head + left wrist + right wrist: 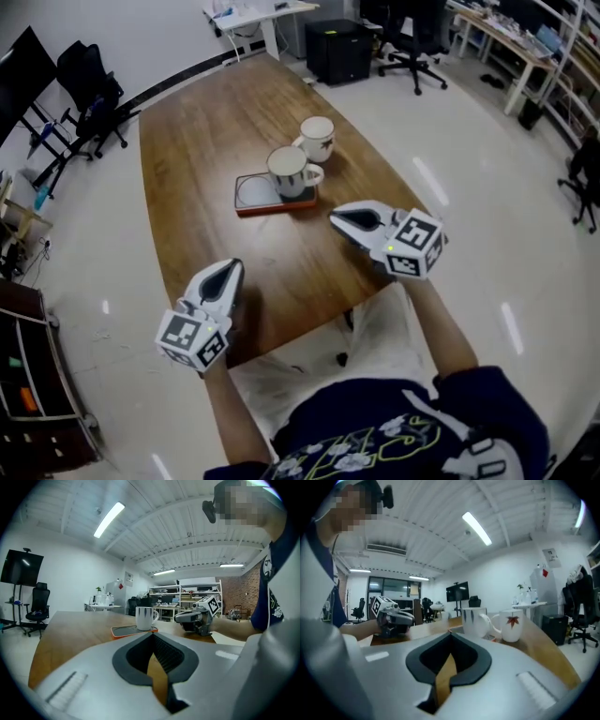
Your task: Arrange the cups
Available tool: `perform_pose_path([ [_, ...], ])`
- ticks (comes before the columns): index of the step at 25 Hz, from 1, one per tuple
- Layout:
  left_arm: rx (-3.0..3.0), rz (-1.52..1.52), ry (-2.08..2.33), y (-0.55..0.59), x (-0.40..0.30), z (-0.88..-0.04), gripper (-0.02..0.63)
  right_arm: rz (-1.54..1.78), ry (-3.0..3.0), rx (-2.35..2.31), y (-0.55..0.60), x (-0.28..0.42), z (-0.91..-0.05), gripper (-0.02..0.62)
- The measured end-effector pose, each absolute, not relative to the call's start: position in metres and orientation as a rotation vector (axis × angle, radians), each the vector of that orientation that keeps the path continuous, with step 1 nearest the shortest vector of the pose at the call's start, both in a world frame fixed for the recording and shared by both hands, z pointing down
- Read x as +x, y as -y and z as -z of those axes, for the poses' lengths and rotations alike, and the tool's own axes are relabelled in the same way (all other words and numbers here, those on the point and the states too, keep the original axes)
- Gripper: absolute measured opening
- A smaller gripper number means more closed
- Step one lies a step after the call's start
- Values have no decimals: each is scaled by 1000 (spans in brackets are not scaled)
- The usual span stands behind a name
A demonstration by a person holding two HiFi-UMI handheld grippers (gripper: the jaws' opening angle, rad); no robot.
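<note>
Two white mugs stand on the brown table. The nearer mug, with dark stripes, sits on a flat orange-rimmed tray. The red-leaf mug stands on the bare wood just behind it, touching or almost touching. My right gripper is shut and empty, pointing left a short way in front of the tray. Near the front edge lies my left gripper, shut, with nothing in it. The left gripper view shows the striped mug on the tray; the right gripper view shows both, striped mug and leaf mug.
A black cabinet and office chairs stand beyond the table's far end. More chairs and a stand sit at the left. The person's lap is against the table's near edge.
</note>
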State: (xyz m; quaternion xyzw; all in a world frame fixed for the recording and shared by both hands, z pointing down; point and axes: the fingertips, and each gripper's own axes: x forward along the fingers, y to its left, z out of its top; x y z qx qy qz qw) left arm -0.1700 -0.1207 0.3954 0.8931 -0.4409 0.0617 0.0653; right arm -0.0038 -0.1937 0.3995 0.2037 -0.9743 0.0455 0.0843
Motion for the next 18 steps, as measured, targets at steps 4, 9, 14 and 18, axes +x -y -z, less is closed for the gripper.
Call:
perform_pose_path([
  [4,2691,-197,1320,120,-170,-397,3,-129,2926,590,190,-11,-396,12],
  [9,2707,-204,1291,119,-166,-397,2,-137,2924,594,191,-9,-399,12],
  [14,2735,-210,1242,116,-161,-398,2,-136,2925,591,191,-10,-399,12],
  [18,2727,-204,1264,116,-163,-398,2,-136,2925,592,191,-11,-399,12],
])
